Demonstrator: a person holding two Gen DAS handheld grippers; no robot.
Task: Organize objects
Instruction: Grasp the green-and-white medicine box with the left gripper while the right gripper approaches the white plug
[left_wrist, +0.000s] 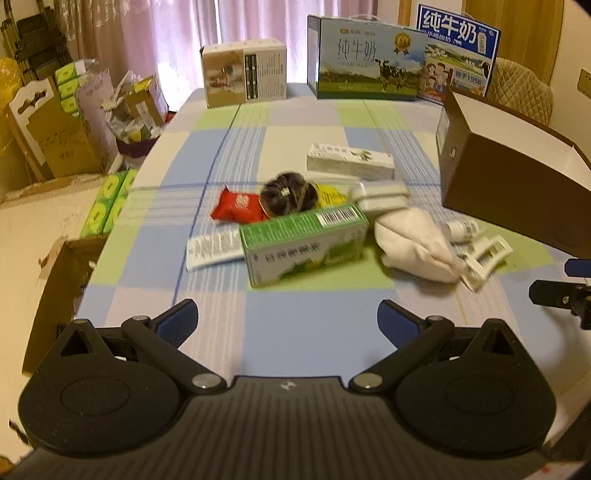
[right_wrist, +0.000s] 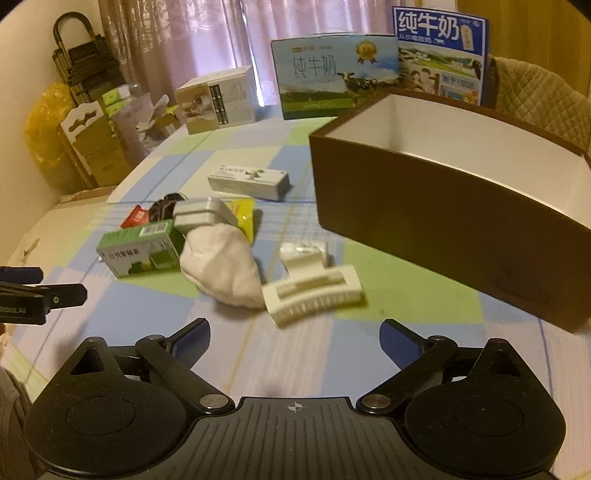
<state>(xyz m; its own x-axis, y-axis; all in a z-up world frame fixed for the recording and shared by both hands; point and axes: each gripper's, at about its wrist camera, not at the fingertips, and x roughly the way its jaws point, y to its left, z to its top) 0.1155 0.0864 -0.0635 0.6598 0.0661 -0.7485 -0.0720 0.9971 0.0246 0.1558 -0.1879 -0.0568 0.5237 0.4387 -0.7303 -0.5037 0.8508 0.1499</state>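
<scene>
Seen from above a checked tablecloth (left_wrist: 295, 325). Left gripper (left_wrist: 288, 321) spread wide, empty; right gripper (right_wrist: 295, 341) likewise wide apart, holding nothing. Ahead-left of the left claw: red snack packet (left_wrist: 236, 206), dark scrunchie (left_wrist: 288, 195). Straight ahead: green carton (left_wrist: 306, 243), barcode on top, Chinese lettering blurred. Just ahead of the right claw: white sock (right_wrist: 221, 269) touching a cream hair claw clip (right_wrist: 314, 291). Ahead-right: open brown box (right_wrist: 443, 206), white inside. Far behind: milk cartons (right_wrist: 332, 77) reading "纯牛奶".
</scene>
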